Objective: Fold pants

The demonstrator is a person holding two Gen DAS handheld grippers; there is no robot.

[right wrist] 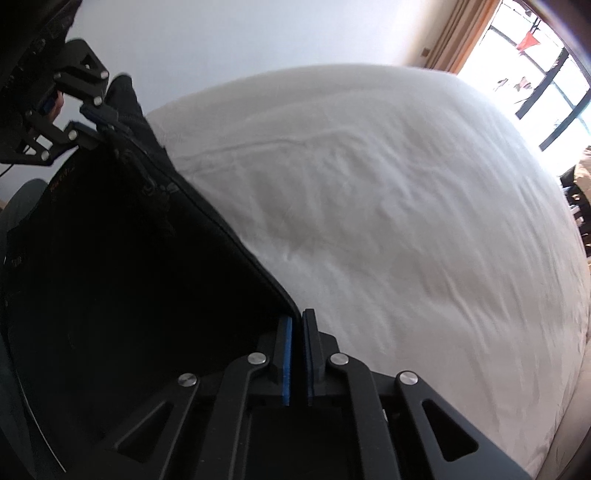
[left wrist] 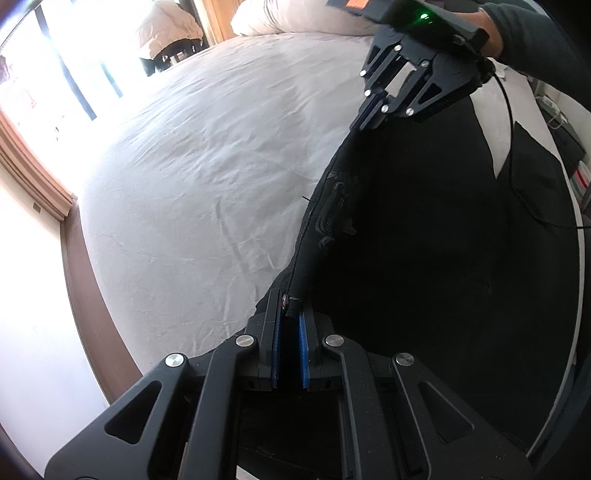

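Black pants [left wrist: 424, 229] hang stretched between my two grippers above a white bed. My left gripper [left wrist: 290, 314] is shut on one corner of the pants' top edge. My right gripper [left wrist: 364, 120] is shut on the other corner, seen up and to the right in the left wrist view. In the right wrist view my right gripper [right wrist: 297, 321] pinches the pants [right wrist: 122, 266] edge, and my left gripper [right wrist: 94, 120] holds the far corner at upper left. The pants' lower part is hidden.
The white bed sheet [left wrist: 207, 177] spreads out to the left of the pants. Pillows [left wrist: 295, 18] lie at the head of the bed. A bright window [right wrist: 546, 74] and a wooden frame [left wrist: 33, 162] stand beyond the bed. A white wall [left wrist: 33, 314] runs beside the bed.
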